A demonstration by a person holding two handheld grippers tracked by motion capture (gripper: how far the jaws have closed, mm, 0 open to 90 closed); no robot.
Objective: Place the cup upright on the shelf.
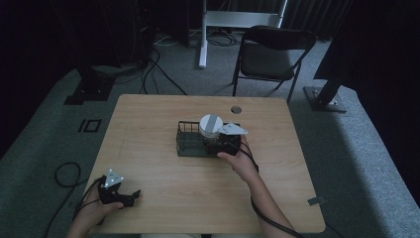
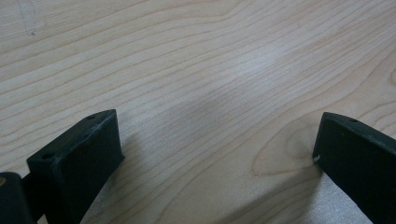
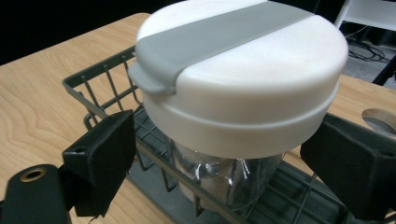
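— Jar (image 3: 233, 93) position? Which way does it point?

— It stands upright in the rack (image 1: 190, 141), at the rack's right end, mid-tabletop, nearer the far edge. Its long axis is vertical, lid (image 1: 211, 123) up; the lid's grey band runs toward the far edge.

— Your right gripper (image 1: 225, 141)?

— Your jaws sit spread, one each side of the jar below the lid, not pressing it.

— Left gripper (image 1: 120, 193)?

— Jaws wide apart over bare wood, near the tabletop's near left corner.
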